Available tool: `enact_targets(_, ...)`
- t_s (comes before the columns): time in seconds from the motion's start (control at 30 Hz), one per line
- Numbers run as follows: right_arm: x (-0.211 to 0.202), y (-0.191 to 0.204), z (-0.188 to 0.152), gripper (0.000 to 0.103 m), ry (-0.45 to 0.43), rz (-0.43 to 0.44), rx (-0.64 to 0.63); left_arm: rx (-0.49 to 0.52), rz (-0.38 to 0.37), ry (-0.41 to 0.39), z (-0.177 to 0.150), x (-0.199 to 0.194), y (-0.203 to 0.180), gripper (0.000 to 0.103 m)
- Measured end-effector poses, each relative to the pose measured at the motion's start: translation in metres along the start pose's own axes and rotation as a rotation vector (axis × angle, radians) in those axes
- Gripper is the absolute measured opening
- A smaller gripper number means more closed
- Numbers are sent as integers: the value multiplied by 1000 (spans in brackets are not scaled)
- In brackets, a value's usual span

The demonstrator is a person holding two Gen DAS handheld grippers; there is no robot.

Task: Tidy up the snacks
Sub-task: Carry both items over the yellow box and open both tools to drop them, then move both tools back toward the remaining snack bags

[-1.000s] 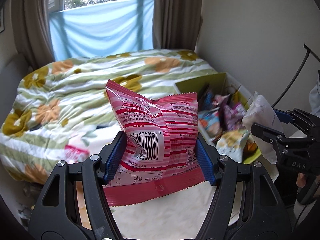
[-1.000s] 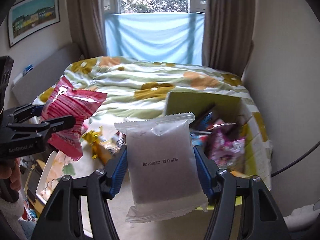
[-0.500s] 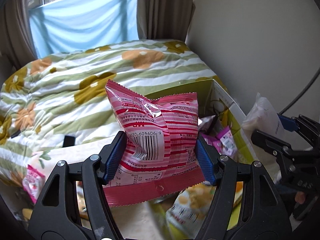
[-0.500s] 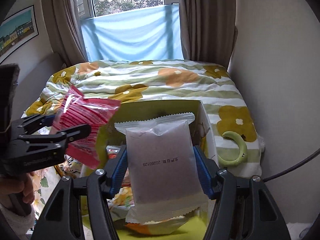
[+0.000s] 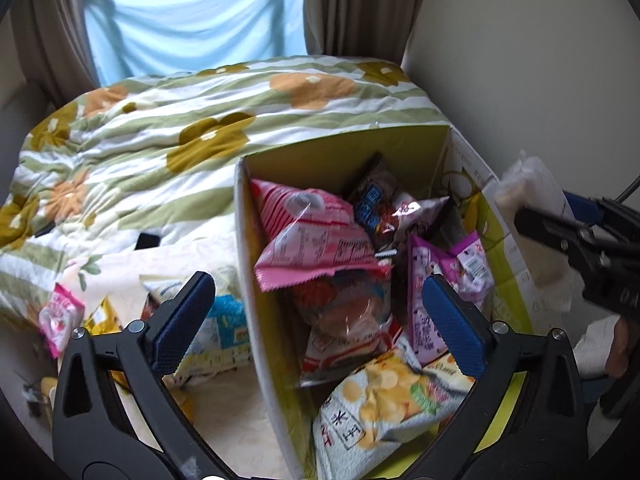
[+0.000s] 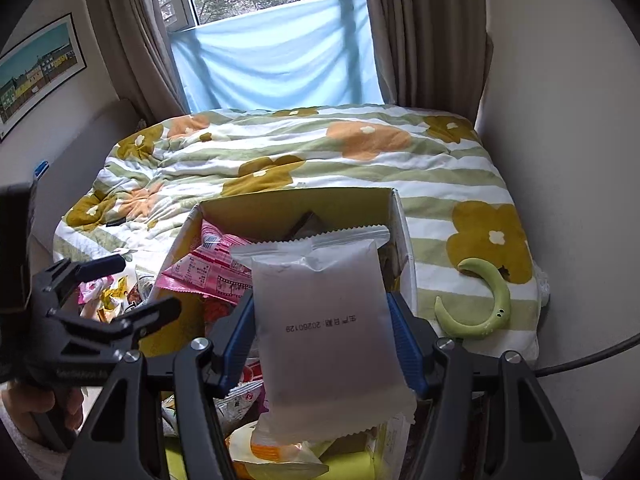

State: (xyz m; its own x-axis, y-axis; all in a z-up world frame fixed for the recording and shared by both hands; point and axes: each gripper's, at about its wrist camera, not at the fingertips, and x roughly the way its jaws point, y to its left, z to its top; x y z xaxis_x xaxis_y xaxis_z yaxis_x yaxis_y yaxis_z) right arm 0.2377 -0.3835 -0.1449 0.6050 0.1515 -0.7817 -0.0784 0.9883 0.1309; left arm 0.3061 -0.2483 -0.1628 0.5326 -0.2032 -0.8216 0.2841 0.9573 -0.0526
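Left tongs (image 5: 316,316) opening, nothing between; right tongs (image 6: 322,340) clamped, angled down

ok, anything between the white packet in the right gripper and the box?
Nothing visible. The white packet, clamped in the right gripper, hangs above the open box. No lid or flap covers it, only snacks piled inside. The left gripper, opening and empty, sits off to the left.
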Motion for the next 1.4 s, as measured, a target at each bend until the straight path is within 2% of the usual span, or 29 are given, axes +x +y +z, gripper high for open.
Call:
enact_targets(0.3,30,-10,24,59,54,56,40,-27,37,19,0,-7,1,102)
enact_targets(0.47,55,-16,40,62,77,34,54,-21,69,22,-1,-10,-3,102)
enact_targets(0.5,56,-18,41,74,67,42,60,-22,70,21,-2,-11,-4,102)
enact_targets(0.53,56,-19,42,93,64,46,63,-27,70,20,-4,-13,-3,102)
enact_targets(0.6,51,-22,37,102,39,52,73,-36,65,21,-9,-15,-1,102)
enact_targets(0.67,45,-23,26,102,20,65,71,-42,65,25,-15,-15,0,102)
enact_targets(0.9,31,-24,-9,102,53,65,65,-54,43,25,-28,-17,-1,102)
enact_targets(1.4,-48,14,-16,102,-35,22,13,-49,64,-98,-32,-85,2,102)
